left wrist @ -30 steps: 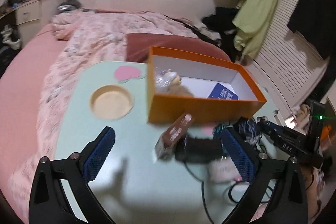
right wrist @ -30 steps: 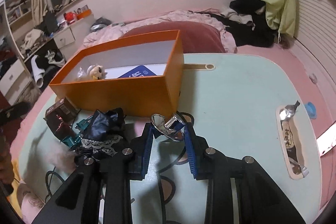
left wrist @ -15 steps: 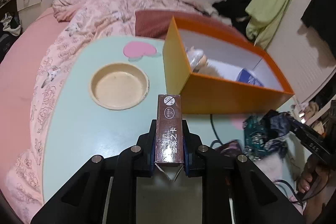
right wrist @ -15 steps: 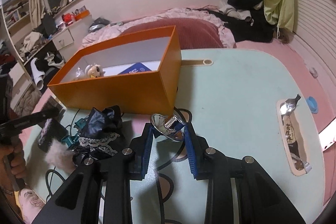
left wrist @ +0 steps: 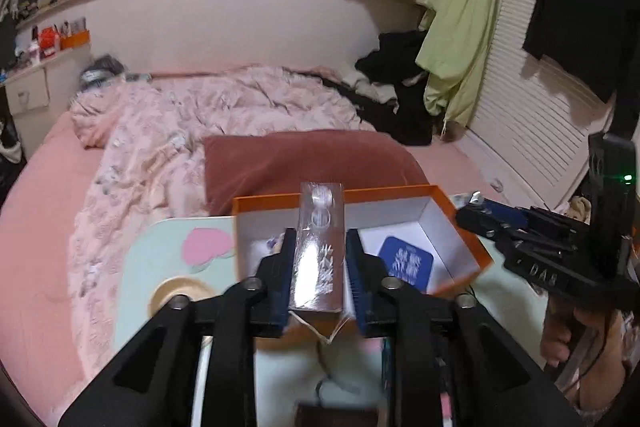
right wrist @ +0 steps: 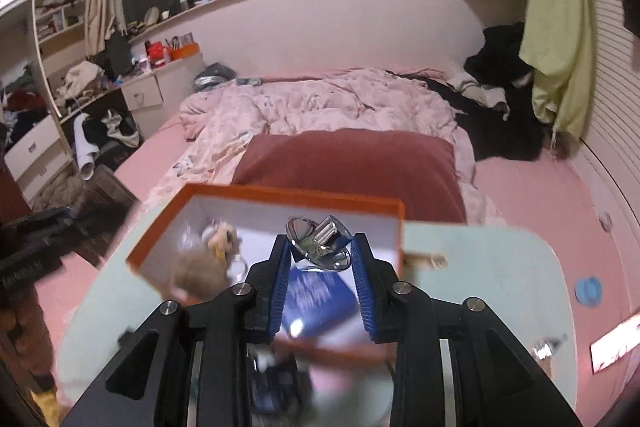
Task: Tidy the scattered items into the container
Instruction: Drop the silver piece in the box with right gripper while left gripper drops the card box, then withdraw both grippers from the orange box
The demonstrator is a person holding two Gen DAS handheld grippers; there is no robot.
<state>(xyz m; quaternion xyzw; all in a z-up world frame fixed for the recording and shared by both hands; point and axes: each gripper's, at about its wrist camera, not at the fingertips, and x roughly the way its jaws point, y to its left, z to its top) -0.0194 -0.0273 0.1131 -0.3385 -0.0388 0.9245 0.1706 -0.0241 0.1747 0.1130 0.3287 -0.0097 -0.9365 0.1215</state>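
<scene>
Two grippers hang over the orange box [left wrist: 460, 227] at once, each with an item between its blue pads and each with its jaws opening. Left to right: my left gripper [left wrist: 320, 267] carries the long shiny packet [left wrist: 320, 247], which points toward twelve o'clock out over the near wall of the box; a thin gap shows beside the pad at three o'clock, so the hold looks to be letting go. Beyond it, at two o'clock, the blue card [left wrist: 406, 263] lies on the white floor of the box. My right gripper [right wrist: 322, 263] has the silver metal piece [right wrist: 320, 243] propped between its fingertips, above the same blue card [right wrist: 316, 293], with the small doll [right wrist: 220, 237] lying inside at ten o'clock. Both wrist views are blurred low down, so what remains on the mint table [right wrist: 500, 267] is hard to read. By my judgement this is the release step, both items dropping into the container together. Next, I need both sets of jaws wide enough that neither item snags, then a lift clear of the rim, back toward the clutter at six o'clock.
</scene>
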